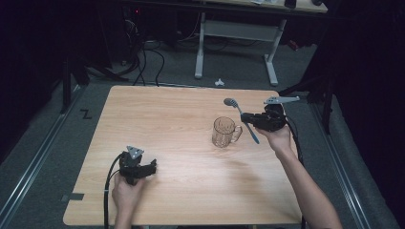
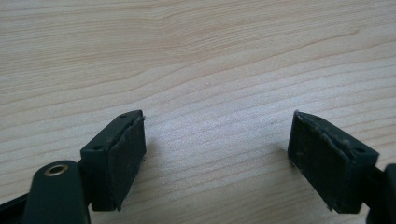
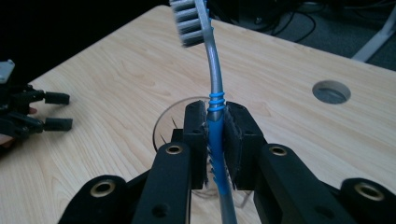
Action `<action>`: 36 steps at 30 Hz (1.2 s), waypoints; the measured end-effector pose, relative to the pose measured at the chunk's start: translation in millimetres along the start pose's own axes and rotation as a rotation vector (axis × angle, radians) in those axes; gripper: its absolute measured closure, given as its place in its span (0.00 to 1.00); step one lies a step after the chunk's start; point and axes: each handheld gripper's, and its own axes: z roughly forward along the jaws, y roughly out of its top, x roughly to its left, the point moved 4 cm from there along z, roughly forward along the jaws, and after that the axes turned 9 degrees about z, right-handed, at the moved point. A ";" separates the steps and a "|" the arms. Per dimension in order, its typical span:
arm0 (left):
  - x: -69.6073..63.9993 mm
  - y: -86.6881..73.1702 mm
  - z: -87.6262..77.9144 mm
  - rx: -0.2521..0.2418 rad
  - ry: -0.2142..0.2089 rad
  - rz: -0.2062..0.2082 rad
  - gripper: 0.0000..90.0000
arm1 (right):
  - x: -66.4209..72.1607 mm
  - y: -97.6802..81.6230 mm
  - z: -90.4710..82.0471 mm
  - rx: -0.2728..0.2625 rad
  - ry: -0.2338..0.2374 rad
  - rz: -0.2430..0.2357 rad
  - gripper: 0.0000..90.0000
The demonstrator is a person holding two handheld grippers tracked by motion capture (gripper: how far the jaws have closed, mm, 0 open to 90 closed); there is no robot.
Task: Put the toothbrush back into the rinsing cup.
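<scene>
Your right hand (image 1: 278, 136) reaches in from the bench's right edge, forearm angled up and inward, and carries the right gripper (image 1: 248, 119) pointing left across the bench (image 1: 181, 119) toward the glass mug (image 1: 223, 132). Its fingers (image 3: 196, 135) are clamped on the toothbrush (image 3: 215, 140), pressing on the blue ribbed part of the handle from both sides. From there the grey neck curves up and away to the bristled head (image 3: 189, 21), while the lower end of the handle runs down behind the fingers. In the high view the toothbrush lies tilted, its head toward the far side of the bench and its blue tail toward you, just to the right of the mug's handle; whether it touches the mug is hard to tell from there. In the right gripper view the mug's rim sits right behind the fingers. Your left hand (image 1: 125, 188) rests near the bench's front left, well apart from the mug, holding the left gripper (image 1: 152, 168) low over the wood and pointing right. Its fingers (image 2: 123, 158) stand wide apart with bare bench between them.
</scene>
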 end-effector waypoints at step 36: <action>0.0 0.0 0.0 0.000 0.001 0.000 0.22 | 5.5 32.8 31.7 -0.124 0.041 -0.011 0.89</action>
